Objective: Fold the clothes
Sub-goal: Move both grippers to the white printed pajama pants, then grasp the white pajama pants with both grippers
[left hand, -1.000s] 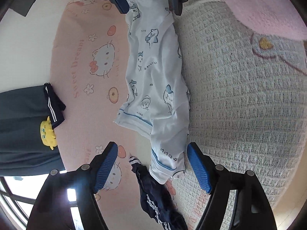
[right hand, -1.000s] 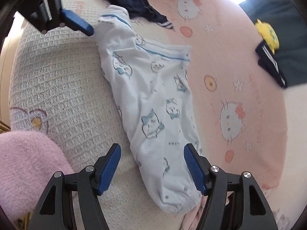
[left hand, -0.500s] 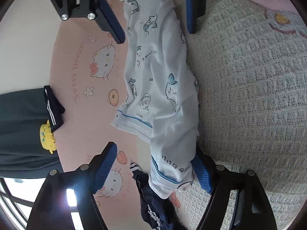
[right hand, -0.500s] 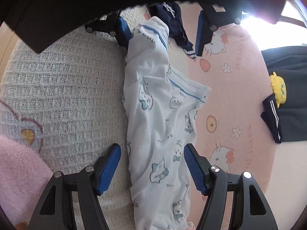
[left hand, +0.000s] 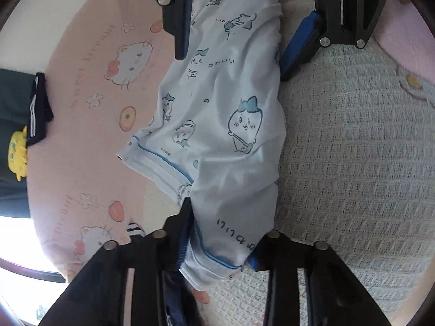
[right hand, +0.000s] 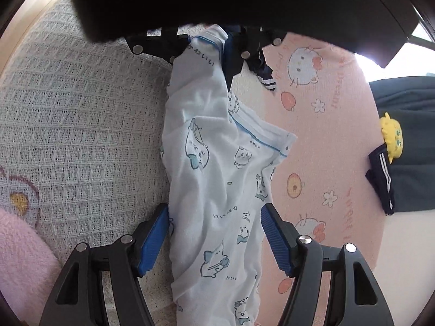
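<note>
The left gripper [left hand: 217,247] is closing its blue-padded jaws on the blue-piped hem end of the white cartoon-printed cotton garment [left hand: 225,125], the cloth bunching between the pads. The right gripper [right hand: 214,233] is holding its jaws wide apart, straddling the opposite end of that garment without pressing it. The garment is lying stretched between the two tools along the seam where a pink cat-print sheet [right hand: 326,163] is meeting a cream waffle-weave blanket [right hand: 81,135], with a navy striped garment [right hand: 265,77] lying just beside the left gripper and a dark folded garment bearing a yellow figure [right hand: 391,135] well apart.
</note>
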{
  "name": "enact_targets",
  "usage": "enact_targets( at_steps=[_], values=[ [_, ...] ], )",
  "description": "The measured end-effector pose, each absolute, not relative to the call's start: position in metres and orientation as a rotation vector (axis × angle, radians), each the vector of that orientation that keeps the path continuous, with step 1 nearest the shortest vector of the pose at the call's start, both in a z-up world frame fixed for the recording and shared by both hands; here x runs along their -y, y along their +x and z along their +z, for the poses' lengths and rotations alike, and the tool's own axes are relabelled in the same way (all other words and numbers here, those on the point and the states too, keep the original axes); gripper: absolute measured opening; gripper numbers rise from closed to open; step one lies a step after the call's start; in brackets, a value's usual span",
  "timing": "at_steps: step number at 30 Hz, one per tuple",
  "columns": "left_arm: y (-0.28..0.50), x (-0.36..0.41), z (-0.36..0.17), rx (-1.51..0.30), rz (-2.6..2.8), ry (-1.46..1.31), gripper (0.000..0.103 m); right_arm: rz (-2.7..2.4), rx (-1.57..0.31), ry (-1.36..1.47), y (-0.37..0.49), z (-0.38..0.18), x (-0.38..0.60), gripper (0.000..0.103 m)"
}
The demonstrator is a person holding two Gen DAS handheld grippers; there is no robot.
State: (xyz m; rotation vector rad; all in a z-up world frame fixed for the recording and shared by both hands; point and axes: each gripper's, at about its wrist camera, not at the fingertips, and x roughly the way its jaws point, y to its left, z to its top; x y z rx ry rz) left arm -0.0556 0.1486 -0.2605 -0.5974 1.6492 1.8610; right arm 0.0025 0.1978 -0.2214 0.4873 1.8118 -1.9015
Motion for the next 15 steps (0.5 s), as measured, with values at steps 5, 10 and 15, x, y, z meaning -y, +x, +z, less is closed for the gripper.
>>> enact_targets(
  at_steps=[5, 10, 15],
  values=[
    [-0.071, -0.143, -0.248, -1.438, 1.93, -0.733, 0.022, -1.892, -1.779, 0.44, 0.009, -0.217, -0.204, 0.068],
    [-0.084, -0.137, -0.239, -1.213, 1.995, -0.894, 0.022, -1.912, -1.749, 0.5, 0.009, -0.216, -0.204, 0.068],
    [-0.114, -0.135, -0.226, -0.902, 2.083, -1.155, 0.019, -1.894, -1.761, 0.47, -0.002, -0.22, -0.201, 0.068]
  ],
)
